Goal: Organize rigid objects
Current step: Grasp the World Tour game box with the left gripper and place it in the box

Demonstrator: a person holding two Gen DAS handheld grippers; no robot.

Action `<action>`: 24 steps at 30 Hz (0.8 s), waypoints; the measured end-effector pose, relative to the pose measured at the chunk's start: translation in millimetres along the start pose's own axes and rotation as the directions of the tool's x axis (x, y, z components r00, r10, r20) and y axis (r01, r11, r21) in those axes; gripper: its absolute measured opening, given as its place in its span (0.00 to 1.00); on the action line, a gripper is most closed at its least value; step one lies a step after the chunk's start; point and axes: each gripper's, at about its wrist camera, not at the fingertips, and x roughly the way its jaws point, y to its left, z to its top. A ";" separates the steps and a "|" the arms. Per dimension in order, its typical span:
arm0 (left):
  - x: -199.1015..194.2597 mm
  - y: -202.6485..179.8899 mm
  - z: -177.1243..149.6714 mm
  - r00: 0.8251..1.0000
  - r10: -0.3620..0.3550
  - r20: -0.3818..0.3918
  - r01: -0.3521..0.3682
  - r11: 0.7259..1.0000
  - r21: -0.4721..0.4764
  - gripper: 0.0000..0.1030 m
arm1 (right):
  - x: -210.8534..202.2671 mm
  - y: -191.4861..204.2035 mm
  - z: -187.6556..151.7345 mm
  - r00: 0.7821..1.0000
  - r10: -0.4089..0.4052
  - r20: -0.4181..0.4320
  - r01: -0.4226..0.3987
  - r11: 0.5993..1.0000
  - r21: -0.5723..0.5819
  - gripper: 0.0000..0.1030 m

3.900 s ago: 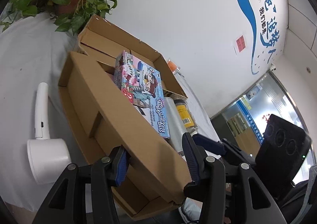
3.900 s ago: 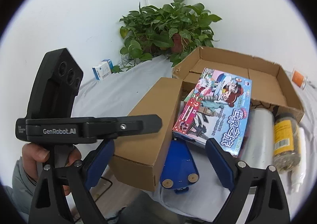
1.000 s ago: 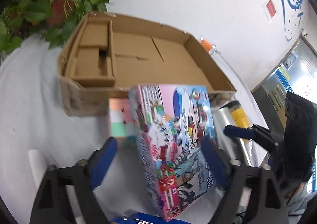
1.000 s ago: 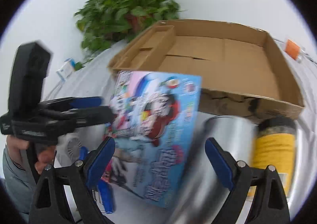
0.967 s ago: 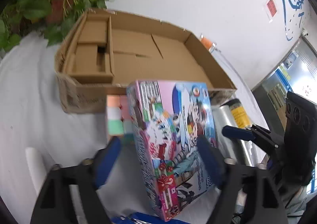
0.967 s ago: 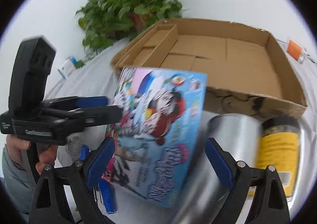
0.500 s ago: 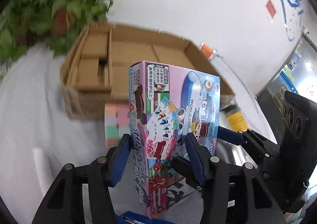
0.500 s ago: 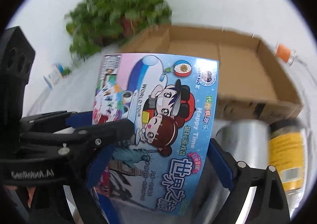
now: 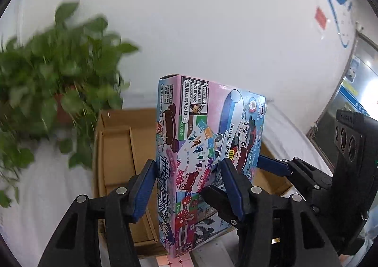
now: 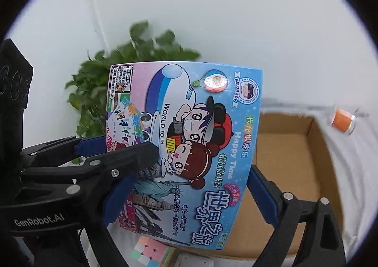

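Note:
A colourful board game box (image 9: 203,163) stands upright in the air above the table. My left gripper (image 9: 189,184) is shut on its thin sides, fingers on both faces. My right gripper (image 10: 186,186) is shut on the same game box (image 10: 189,139) across its wide front, one blue pad on each edge. The left gripper also shows in the right wrist view (image 10: 99,158) at the box's left edge. The right gripper shows in the left wrist view (image 9: 283,167) behind the box. The open cardboard tray (image 9: 118,148) lies behind and below the box.
A potted green plant (image 9: 59,92) stands at the far left by the white wall. A pastel puzzle cube (image 10: 148,252) lies on the white cloth under the box. A small orange-capped jar (image 10: 342,120) sits beyond the cardboard tray (image 10: 295,160).
Both grippers have closed on the game box and lifted it upright off the table. The views have tilted up, so the silver roll and yellow jar have dropped out of sight.

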 end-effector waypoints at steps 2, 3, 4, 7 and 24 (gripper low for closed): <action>39.2 15.1 -8.2 0.996 -0.014 -0.093 0.011 0.999 -0.034 0.52 | 37.4 -11.6 -9.3 0.996 -0.007 -0.090 0.009 1.000 0.022 0.91; 59.3 22.6 -15.4 0.989 -0.023 -0.143 0.015 0.998 -0.060 0.51 | 52.9 -16.3 -16.3 0.991 -0.012 -0.135 0.017 0.999 0.037 0.90; 72.6 27.7 -22.9 0.983 -0.027 -0.180 0.012 0.997 -0.082 0.51 | 70.5 -21.9 -24.1 0.982 -0.011 -0.190 0.022 0.998 0.051 0.90; 105.7 44.8 -40.3 0.967 -0.015 -0.255 -0.021 0.990 -0.138 0.51 | 108.1 -29.9 -44.4 0.949 -0.007 -0.314 0.034 0.996 0.081 0.88; -12.0 48.1 -63.9 0.995 0.063 -0.079 -0.071 0.993 -0.093 0.56 | 99.8 -24.1 -62.5 0.918 0.098 -0.384 -0.062 0.992 0.106 0.90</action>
